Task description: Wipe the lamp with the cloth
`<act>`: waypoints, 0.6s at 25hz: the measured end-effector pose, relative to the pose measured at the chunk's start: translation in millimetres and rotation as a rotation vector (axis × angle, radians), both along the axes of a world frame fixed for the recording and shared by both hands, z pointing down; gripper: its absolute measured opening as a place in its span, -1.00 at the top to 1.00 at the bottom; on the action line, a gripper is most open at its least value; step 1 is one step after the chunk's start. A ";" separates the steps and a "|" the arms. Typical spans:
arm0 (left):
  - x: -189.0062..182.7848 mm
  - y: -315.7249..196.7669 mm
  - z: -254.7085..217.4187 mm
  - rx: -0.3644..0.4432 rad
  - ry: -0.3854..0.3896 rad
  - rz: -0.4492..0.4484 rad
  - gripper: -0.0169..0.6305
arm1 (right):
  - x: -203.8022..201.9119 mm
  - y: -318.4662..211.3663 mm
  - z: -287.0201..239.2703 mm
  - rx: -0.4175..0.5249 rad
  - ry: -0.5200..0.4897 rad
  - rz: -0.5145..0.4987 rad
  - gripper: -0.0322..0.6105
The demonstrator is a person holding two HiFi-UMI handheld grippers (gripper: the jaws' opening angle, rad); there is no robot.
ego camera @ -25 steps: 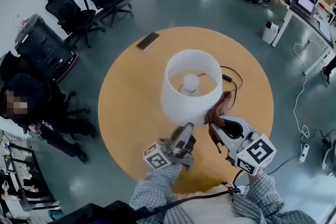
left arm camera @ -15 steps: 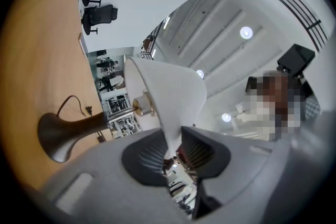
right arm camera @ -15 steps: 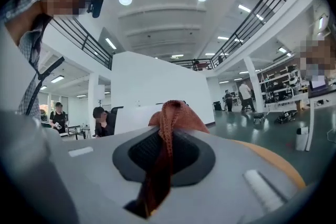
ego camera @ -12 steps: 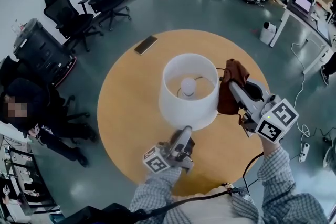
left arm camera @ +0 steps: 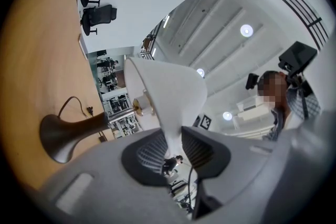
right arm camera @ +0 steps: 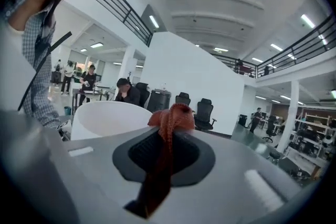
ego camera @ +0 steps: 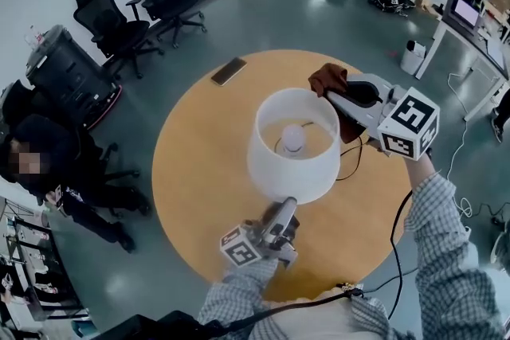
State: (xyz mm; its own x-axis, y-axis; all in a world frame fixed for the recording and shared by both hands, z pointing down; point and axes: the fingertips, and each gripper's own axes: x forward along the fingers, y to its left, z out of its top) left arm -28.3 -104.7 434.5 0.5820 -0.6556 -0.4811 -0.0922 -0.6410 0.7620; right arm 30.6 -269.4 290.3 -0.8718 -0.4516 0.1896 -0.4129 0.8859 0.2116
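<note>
A table lamp with a white shade (ego camera: 293, 146) and a lit bulb stands on the round wooden table (ego camera: 199, 171). My left gripper (ego camera: 285, 211) is shut on the near lower rim of the shade (left arm camera: 170, 102); the lamp's dark base (left arm camera: 68, 134) shows in the left gripper view. My right gripper (ego camera: 328, 90) is shut on a rust-brown cloth (ego camera: 329, 79), raised at the shade's far right rim. In the right gripper view the cloth (right arm camera: 169, 128) hangs bunched between the jaws, with the shade (right arm camera: 107, 118) just to the left.
A phone (ego camera: 229, 71) lies on the far left of the table. The lamp's black cord (ego camera: 351, 159) loops on the table to the right. Office chairs (ego camera: 119, 20) and a seated person (ego camera: 40, 163) are on the left, desks at the far right.
My right gripper has carried the cloth from the shade's near right side up and around to its far right rim. The left gripper has kept its hold on the shade.
</note>
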 end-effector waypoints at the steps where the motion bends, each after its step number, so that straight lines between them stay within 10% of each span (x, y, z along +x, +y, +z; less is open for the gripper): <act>1: 0.3 0.2 0.2 0.000 -0.001 0.000 0.68 | -4.0 -3.9 5.9 -0.014 0.024 -0.035 0.78; 10: 1.1 1.4 1.3 -0.005 -0.011 -0.006 0.68 | -18.0 -30.1 72.6 -0.233 0.121 -0.185 0.78; 15: -1.2 -0.3 0.8 -0.008 -0.012 -0.009 0.68 | -30.4 -33.4 64.9 -0.208 0.128 -0.243 0.78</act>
